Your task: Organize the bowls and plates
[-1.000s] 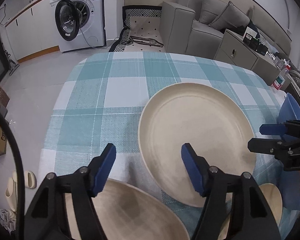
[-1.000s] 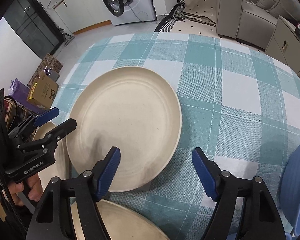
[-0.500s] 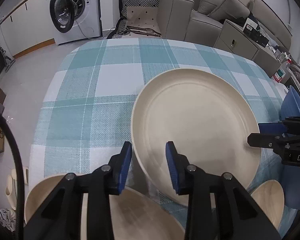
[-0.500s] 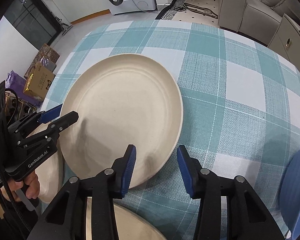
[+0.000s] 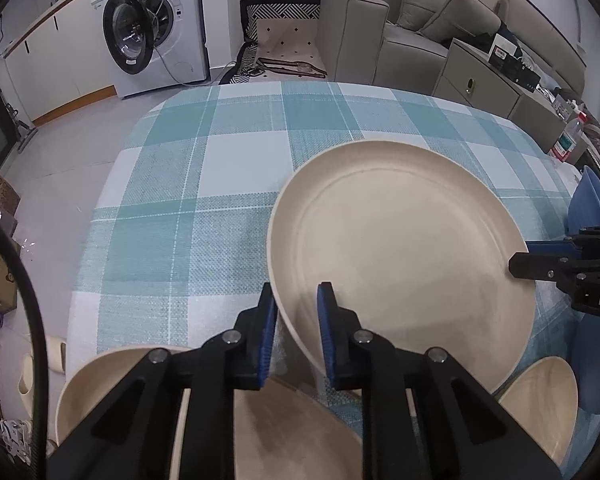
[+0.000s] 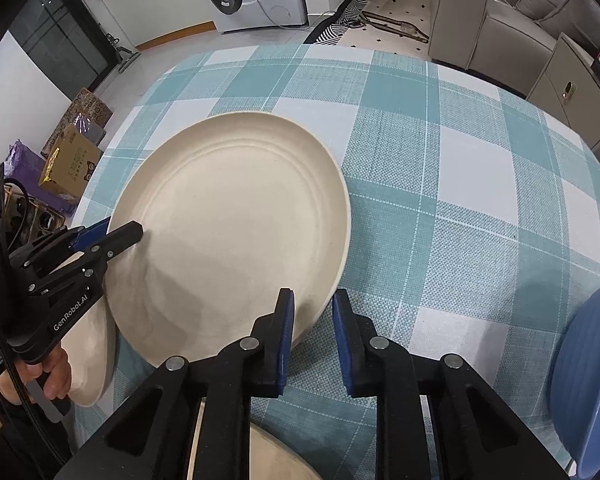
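Gripping opposite edges of the large round cream plate (image 5: pixel 404 248), left gripper (image 5: pixel 296 304) and right gripper (image 6: pixel 312 312) are both clamping its rim.

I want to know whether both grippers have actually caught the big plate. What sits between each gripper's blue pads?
The large cream plate's rim. The left gripper clamps its near-left edge in the left wrist view; the right gripper clamps its near-right edge in the right wrist view.

— How many cream dishes lie on the checked tablecloth (image 5: pixel 204 184)?
— One large cream plate (image 5: pixel 400 256), plus three smaller cream dishes (image 5: pixel 292 432).
— Any blue ones?
— One blue bowl (image 6: pixel 588 368). And two grippers (image 5: pixel 296 312).
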